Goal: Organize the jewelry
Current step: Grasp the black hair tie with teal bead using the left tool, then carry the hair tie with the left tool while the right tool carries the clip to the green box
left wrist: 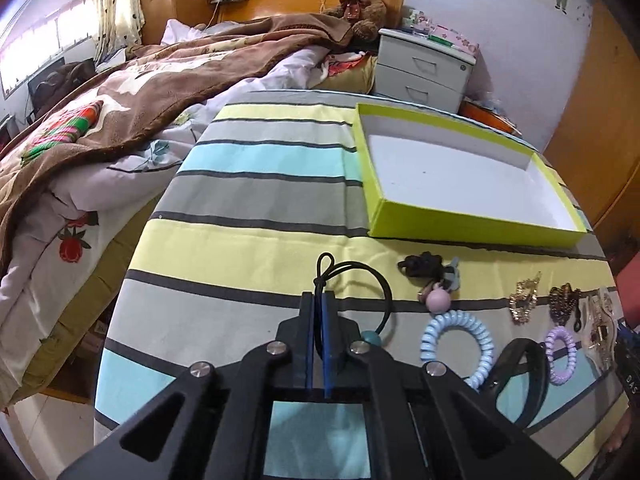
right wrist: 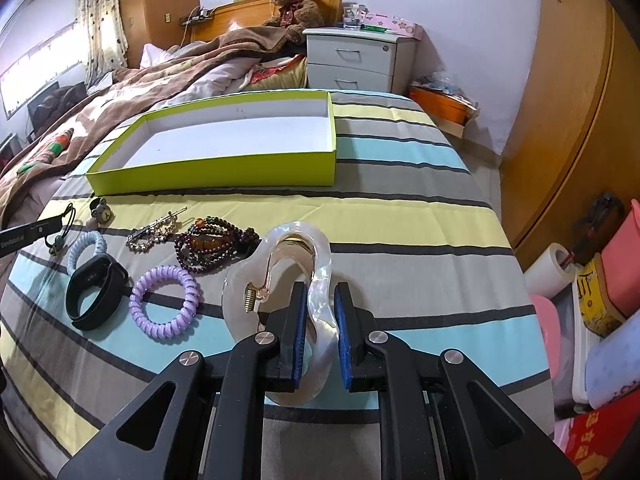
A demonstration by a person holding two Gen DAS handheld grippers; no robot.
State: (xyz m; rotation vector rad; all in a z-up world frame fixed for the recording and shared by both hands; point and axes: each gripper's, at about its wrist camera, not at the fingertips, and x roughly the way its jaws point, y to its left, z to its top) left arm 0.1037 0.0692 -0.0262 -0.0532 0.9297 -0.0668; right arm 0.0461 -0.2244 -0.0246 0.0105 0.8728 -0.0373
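Both grippers grip something: left gripper (left wrist: 319, 300) clamped on black hair tie (left wrist: 360, 280), its lower loop hidden behind the fingers; right gripper (right wrist: 322, 300) pinching pearly hair claw (right wrist: 280, 264). Green box (right wrist: 224, 168) sits behind on striped tabletop (right wrist: 400, 216); far-right pieces blur together in the left view.

Box (right wrist: 224, 168) behind jewelry row (right wrist: 168, 256) on bedspread (right wrist: 400, 208)
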